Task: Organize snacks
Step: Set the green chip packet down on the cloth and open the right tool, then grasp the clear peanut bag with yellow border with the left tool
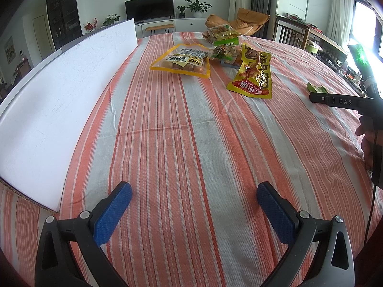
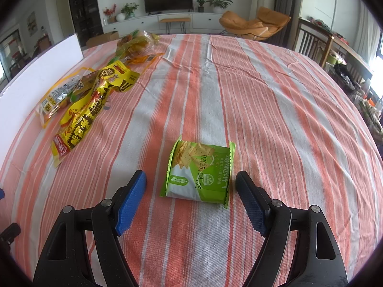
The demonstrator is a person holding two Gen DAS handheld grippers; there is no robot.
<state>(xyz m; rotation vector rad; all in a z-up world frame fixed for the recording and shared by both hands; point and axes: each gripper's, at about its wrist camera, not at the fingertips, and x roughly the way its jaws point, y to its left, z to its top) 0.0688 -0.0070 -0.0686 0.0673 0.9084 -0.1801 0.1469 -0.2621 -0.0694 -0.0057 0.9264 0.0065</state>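
Right gripper point(image 2: 191, 186): jaws wide, nothing held. Cracker pack point(image 2: 199, 171) flat on cloth point(image 2: 275, 119) just ahead, centred in gap, long axis running away from jaws. Left gripper point(image 1: 194, 198): jaws wide, empty, over bare cloth. Yellow pouch point(image 1: 253, 71), other snacks well apart, far-left. Right hand nearer pack.

bench: striped cloth point(image 2: 263, 110) covered it
on cloth: green cracker pack point(image 2: 198, 172), yellow snack bags point(image 2: 91, 105), white board point(image 1: 52, 110)
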